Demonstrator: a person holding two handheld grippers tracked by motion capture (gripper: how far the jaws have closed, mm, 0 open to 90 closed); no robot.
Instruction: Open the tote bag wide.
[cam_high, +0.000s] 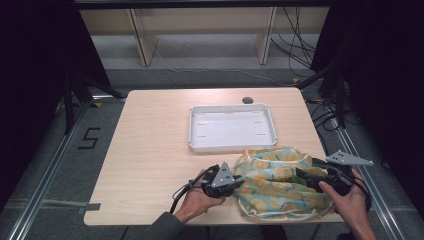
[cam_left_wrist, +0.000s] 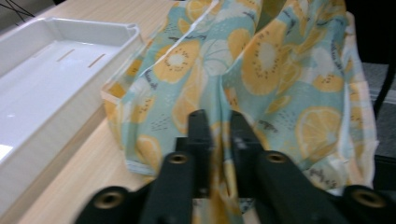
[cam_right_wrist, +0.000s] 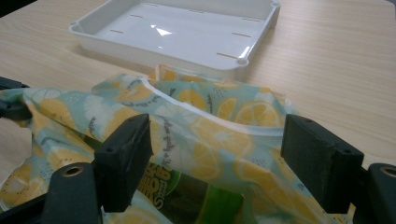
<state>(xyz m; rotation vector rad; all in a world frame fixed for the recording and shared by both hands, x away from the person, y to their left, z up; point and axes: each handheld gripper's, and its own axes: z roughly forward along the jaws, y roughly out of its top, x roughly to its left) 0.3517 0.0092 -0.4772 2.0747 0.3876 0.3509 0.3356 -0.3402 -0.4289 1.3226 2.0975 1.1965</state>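
A cloth bag (cam_high: 272, 185) printed with yellow citrus slices on pale blue lies crumpled at the table's front right. My left gripper (cam_high: 237, 182) is at its left edge, and in the left gripper view the gripper (cam_left_wrist: 218, 126) is shut on a fold of the bag (cam_left_wrist: 261, 60). My right gripper (cam_high: 305, 177) is over the bag's right side. In the right gripper view it (cam_right_wrist: 219, 140) stands wide open, with the bag's rim (cam_right_wrist: 205, 126) between the jaws. Something green with print (cam_right_wrist: 210, 198) shows inside the bag's opening.
A white, empty tray (cam_high: 232, 146) sits just behind the bag at the table's middle; its wall (cam_left_wrist: 28, 154) and its near rim (cam_right_wrist: 154, 56) are close to the cloth. A cable hole (cam_high: 247, 100) is at the far edge. The table's left half (cam_high: 150, 165) is bare wood.
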